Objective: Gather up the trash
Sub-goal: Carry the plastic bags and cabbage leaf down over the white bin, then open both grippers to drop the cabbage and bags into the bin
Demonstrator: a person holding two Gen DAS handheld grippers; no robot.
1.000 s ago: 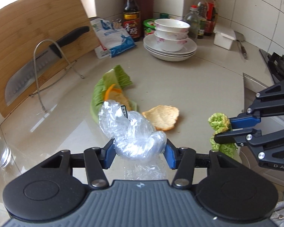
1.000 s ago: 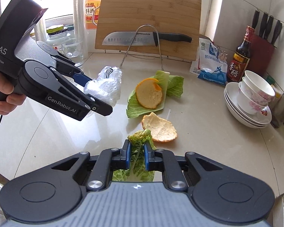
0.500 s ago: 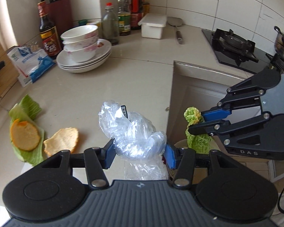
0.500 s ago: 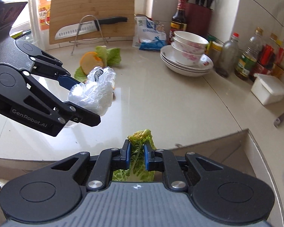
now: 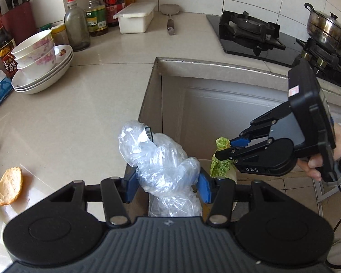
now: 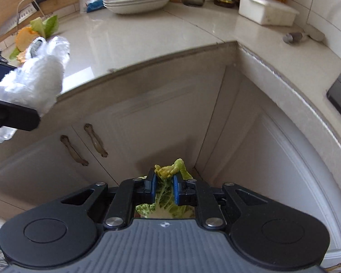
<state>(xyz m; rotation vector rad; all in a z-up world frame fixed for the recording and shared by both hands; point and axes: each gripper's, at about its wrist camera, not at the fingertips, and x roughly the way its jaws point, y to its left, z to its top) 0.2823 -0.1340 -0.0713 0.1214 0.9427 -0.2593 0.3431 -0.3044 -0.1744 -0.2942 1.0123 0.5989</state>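
Left gripper (image 5: 167,185) clamped on crumpled plastic bag (image 5: 161,159), carried past bench (image 5: 84,113) edge. Right gripper (image 6: 163,187) closed on lettuce scrap (image 6: 169,170), held off bench, over floor, presumably for binning. Orange peel (image 5: 8,185) left on bench.

Bright daylight fills both views and leaves white glare on the counter (image 6: 129,36). The plastic bag (image 6: 37,77) is smeared by motion blur. Fisheye distortion bends straight edges, with dark corners.
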